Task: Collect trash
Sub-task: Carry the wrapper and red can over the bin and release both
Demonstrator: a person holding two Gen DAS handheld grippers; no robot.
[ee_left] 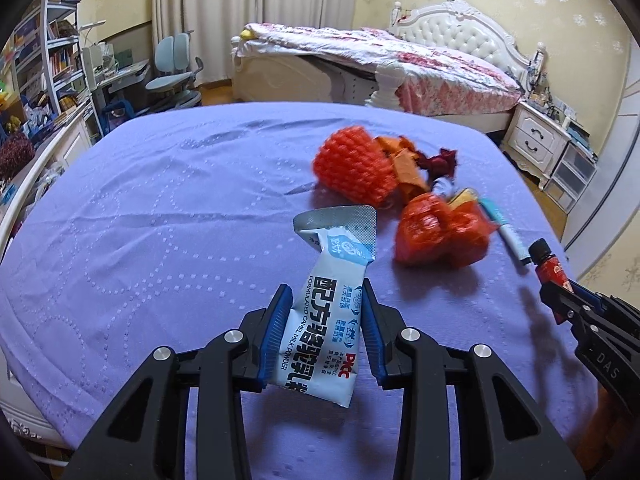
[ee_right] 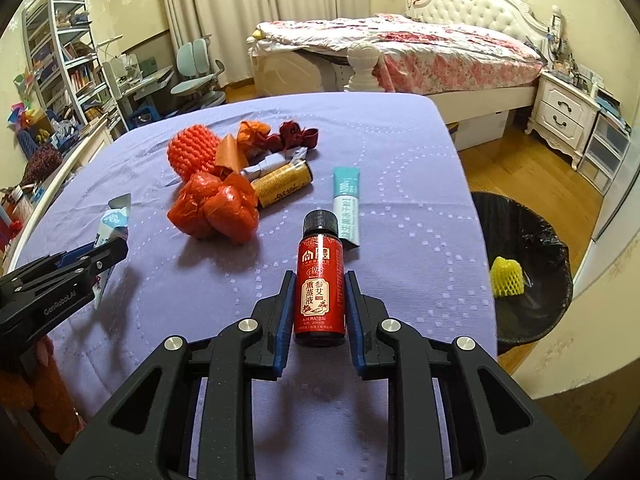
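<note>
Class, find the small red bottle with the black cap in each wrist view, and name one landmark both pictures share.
Left wrist view: the red bottle sits at the far right edge, held in the right hand-held gripper.
Right wrist view: it stands upright at bottom centre, clamped between the blue pads.
Shared landmark: the crumpled red plastic bag on the purple tablecloth.

The milk powder sachet [ee_left: 328,320] reads "FORMULATED CAMEL MILK POWDER" and "PICC"; left gripper [ee_right: 100,256] reads "GenRobot.AI".
</note>
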